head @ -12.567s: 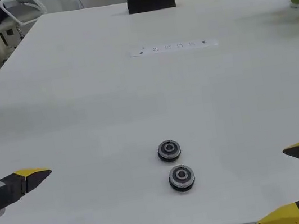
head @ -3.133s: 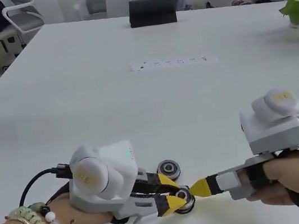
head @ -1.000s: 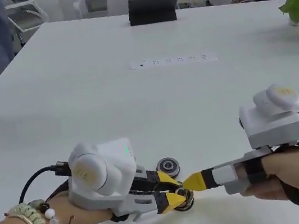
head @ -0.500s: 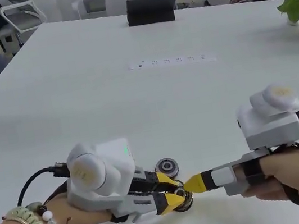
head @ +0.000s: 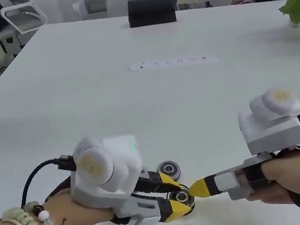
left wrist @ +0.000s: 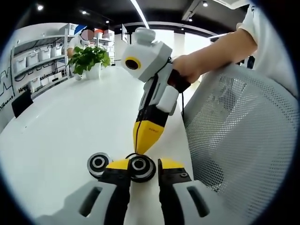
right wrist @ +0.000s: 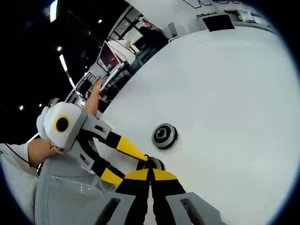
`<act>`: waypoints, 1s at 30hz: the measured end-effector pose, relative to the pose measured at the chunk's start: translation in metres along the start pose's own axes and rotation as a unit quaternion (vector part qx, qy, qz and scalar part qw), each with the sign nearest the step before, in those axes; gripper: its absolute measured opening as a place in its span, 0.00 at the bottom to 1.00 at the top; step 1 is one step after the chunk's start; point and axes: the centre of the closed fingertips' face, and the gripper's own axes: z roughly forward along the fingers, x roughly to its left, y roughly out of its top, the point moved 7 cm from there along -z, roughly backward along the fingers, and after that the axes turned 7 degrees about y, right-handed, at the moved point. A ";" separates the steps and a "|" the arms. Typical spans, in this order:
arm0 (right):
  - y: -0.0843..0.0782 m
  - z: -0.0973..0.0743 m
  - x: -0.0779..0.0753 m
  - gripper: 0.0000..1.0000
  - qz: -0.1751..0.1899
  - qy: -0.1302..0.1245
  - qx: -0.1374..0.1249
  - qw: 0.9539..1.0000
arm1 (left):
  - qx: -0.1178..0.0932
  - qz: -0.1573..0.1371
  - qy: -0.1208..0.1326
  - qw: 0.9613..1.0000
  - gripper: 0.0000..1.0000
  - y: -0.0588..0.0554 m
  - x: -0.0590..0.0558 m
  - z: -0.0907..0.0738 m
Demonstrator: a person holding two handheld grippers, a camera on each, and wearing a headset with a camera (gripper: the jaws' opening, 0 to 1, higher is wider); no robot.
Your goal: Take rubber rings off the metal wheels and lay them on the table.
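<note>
**Mia:** What did the left gripper (left wrist: 143,165) have?

**Ben:** It had one wheel (left wrist: 142,168). The two yellow tips were only a little way apart, one on each side of the wheel. They pressed on its round edge.

**Mia:** Where was that wheel?

**Ben:** It was down low by the near edge of the white table (head: 137,103), right in front of the person. I could not tell if it sat on the table or was lifted a tiny bit.

**Mia:** Which way did it face?

**Ben:** Its flat side with the hole in the middle faced up. In the left gripper view I could look right at the hole. A wheel is round, so it had no long side.

**Mia:** And the right gripper (head: 195,190)?

**Ben:** It came in from the other side. Its two yellow tips were pressed together into one point. The point touched the edge of the held wheel, on the side away from the left gripper's handle.

**Mia:** Did it have the rubber ring?

**Ben:** I could not tell. The tips were closed tight at the black rim, but it was too small to see if any rubber was pinched between them.

**Mia:** Was there another wheel?

**Ben:** Yes, a second wheel (head: 169,169). It lay flat on the table, hole up, just beside the held one and a bit farther from the person. No gripper touched it.
</note>
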 end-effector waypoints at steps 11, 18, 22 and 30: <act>0.009 -0.007 0.001 0.00 0.004 0.000 -0.024 1.000 | 0.004 0.028 -0.030 0.999 0.40 0.024 -0.006 -0.027; 0.016 -0.012 0.005 0.00 0.003 0.006 -0.044 0.999 | -0.014 0.019 -0.011 1.000 0.57 0.041 0.001 -0.055; 0.020 -0.015 0.010 0.00 -0.003 0.007 -0.055 0.998 | -0.019 0.021 0.012 1.000 0.61 0.042 0.005 -0.074; 0.027 -0.023 0.017 0.00 -0.012 0.010 -0.078 0.997 | -0.022 0.006 0.075 0.997 0.72 0.034 0.013 -0.116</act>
